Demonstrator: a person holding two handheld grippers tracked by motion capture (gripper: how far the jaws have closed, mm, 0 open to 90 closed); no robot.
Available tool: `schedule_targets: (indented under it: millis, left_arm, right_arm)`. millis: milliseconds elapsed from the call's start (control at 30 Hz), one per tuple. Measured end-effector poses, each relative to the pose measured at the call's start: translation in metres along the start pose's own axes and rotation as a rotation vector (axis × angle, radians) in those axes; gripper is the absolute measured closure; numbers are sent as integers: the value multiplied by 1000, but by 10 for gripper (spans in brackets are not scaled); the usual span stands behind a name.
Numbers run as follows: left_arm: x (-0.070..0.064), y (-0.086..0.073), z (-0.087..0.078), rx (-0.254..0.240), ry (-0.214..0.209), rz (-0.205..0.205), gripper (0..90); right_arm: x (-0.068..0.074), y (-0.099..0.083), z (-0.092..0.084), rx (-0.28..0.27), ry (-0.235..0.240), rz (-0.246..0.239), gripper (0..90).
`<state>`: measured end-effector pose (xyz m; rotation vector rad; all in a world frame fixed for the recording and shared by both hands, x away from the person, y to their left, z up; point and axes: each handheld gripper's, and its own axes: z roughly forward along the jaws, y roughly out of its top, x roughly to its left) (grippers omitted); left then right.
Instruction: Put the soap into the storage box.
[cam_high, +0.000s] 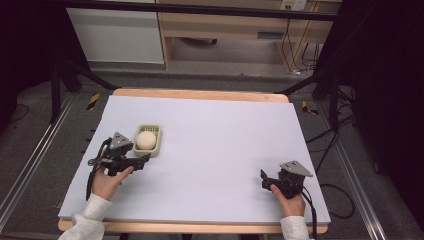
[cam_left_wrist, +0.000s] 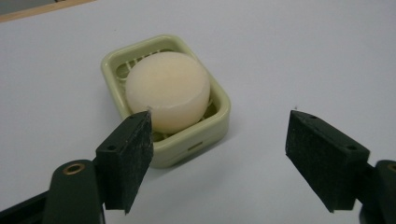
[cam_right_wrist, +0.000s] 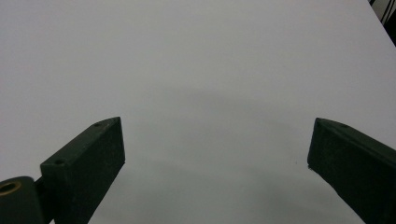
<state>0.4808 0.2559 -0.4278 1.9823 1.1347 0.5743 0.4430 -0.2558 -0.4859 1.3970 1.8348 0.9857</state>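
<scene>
— So, how is the left tool (cam_left_wrist: 219, 161) set?

— Its jaws are spread wide with nothing between them. The soap dish (cam_left_wrist: 212, 133) sits just ahead, and in the left gripper view one black pad (cam_left_wrist: 128, 158) overlaps the dish's near corner; whether it touches, I cannot tell. The other pad hangs over bare counter (cam_left_wrist: 303, 56), well to the side of the dish.

— And what is in the dish?

— A round, pale bar of soap (cam_left_wrist: 167, 88), lying flat on the slatted bottom of the green dish. It fills most of the dish, and the rim stands around it on every side.

— Where is that on the counter?

— In the high view the dish (cam_high: 157, 147) is on the left half of the white counter (cam_high: 215, 130), with the left tool (cam_high: 142, 161) at its near edge, pointing across towards it. A hand (cam_high: 107, 182) grips the tool from behind.

— And the other one?

— The right tool (cam_high: 265, 180) is near the front right corner, far from the dish. Its jaws also stand wide apart, gripping nothing, over plain white surface.

— Anything in the way?

— No; the soap lies uncovered in its dish.
</scene>
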Motion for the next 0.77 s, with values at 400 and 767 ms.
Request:
schedule_targets:
  millis: [400, 767]
  left_arm:
    - [20, -47, -14, 28, 41, -63, 230]
    - [32, -62, -19, 29, 71, -81, 240]
  right_arm:
    - [0, 0, -1, -7, 1, -5, 44]
    - [0, 0, 0, -3, 4, -6, 44]
